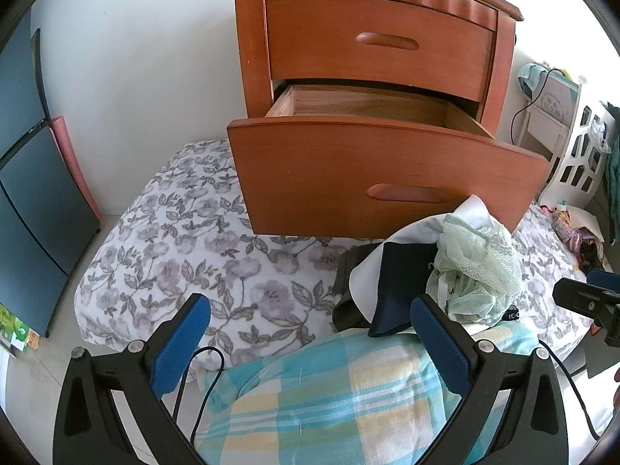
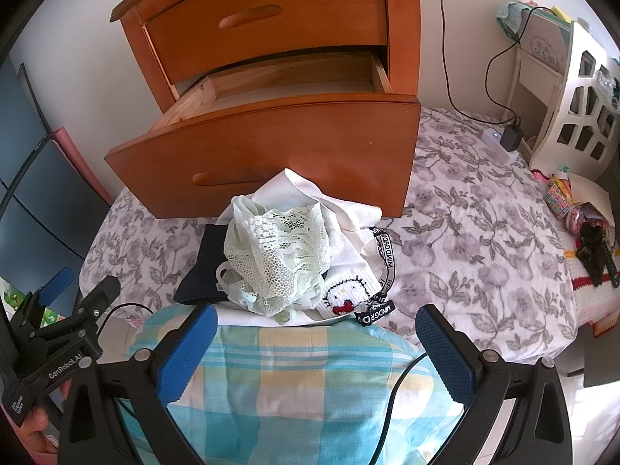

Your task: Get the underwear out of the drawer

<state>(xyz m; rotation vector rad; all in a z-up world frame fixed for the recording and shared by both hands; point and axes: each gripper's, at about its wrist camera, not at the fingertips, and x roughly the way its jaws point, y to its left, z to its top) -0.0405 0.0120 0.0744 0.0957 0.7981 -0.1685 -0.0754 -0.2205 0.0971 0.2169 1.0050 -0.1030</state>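
From the left wrist view we see the left hand-held gripper (image 1: pixel 310 319) with its blue-padded fingers spread wide and nothing between them, hanging over a checked blue and yellow cloth (image 1: pixel 329 399). Ahead stands the wooden nightstand (image 1: pixel 372 11) on a flowered bedcover (image 1: pixel 186 255), its lower drawer (image 1: pixel 387 178) pulled out. From here we look into the drawer and see only bare wood on the part that shows. The pile of underwear (image 1: pixel 476 267) lies on the bed just in front of the drawer, to the right of the left hand-held gripper: pale green lace on top, a dark navy piece and white fabric beneath. The tip of the right hand-held gripper shows at the right edge of this view.

From the right wrist view we see the right hand-held gripper (image 2: pixel 316 329), also spread wide and empty, directly before the pile. Here the underwear (image 2: pixel 279 255) shows more: a white piece with a small cartoon face and a black-and-white lettered waistband, hidden in the other view. The pile touches the drawer (image 2: pixel 271 151) front. The left hand-held gripper (image 2: pixel 83 288) appears at the lower left, held by a hand (image 2: pixel 33 424). To the right we see a black cable (image 2: pixel 465 89) running to a white power strip (image 2: pixel 500 141) on the bed, a white shelf (image 2: pixel 581 104), and toys at the bed's far edge.
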